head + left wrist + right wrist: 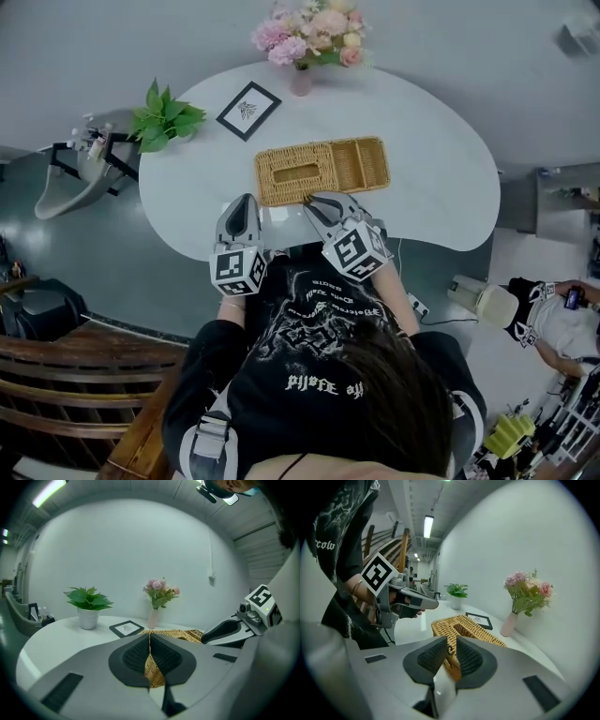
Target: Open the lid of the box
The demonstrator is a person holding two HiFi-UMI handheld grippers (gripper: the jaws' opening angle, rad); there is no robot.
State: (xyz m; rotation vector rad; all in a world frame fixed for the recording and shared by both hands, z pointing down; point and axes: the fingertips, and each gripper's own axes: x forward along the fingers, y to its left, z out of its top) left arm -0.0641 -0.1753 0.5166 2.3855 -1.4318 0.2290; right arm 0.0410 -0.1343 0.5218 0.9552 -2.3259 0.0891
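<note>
Could drag the whole wicker box [370, 164] along the worktop [441, 178], not lift its lid [281, 187], with right tongs [451, 640] narrowly apart at the front loop [450, 649], left tongs [149, 641] closed empty.

Wicker box [322, 170] on white table [433, 183]

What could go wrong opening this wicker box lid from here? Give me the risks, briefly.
1. The right gripper has its jaws only narrowly apart at a small dark loop on the front of the wicker box; a grip there may slip off.
2. The left gripper is shut and off the box, so nothing pins it; pulling could drag the whole box across the table.
</note>
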